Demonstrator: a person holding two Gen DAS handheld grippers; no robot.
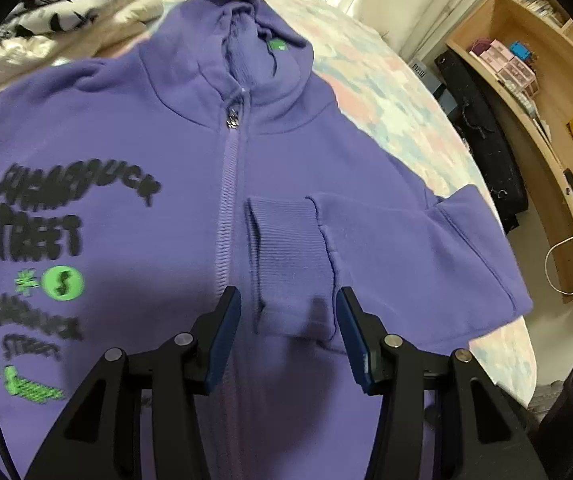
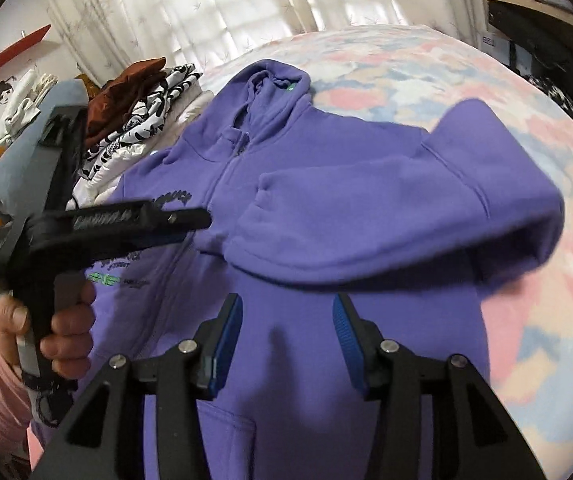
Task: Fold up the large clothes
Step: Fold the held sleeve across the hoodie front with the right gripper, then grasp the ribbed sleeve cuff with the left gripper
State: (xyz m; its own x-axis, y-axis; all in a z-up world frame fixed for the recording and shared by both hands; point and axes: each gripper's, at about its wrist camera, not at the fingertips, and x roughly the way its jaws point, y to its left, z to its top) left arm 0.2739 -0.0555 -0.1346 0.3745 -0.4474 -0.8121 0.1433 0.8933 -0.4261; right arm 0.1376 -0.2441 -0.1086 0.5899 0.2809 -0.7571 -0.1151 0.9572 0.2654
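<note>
A purple zip-up hoodie (image 1: 134, 152) lay front-up on a bed with a pastel pink-and-blue cover (image 2: 526, 320), its zipper (image 1: 226, 216) closed up to the collar. One sleeve (image 1: 414, 248) was folded across the chest, and its ribbed cuff (image 1: 290, 264) rested just ahead of the left gripper (image 1: 288, 312), lying in line with the gap between the two blue pads. The left gripper's jaws stood wide apart and held nothing; they hovered over the cloth beside the zipper. To the left of those jaws ran black and green printed lettering (image 1: 30, 224).

The right gripper (image 2: 287, 316) likewise stood with its jaws spread wide and empty, poised above the lower front of the hoodie. The folded sleeve lay across the garment just beyond its tips. In the right wrist view the left gripper appeared off to the left, held by a hand (image 2: 58, 320) in a pink sleeve. Beyond it, to the far left, sat a pile of other clothes (image 2: 138, 108). Sheer curtains (image 2: 206, 4) hung behind the bed.
</note>
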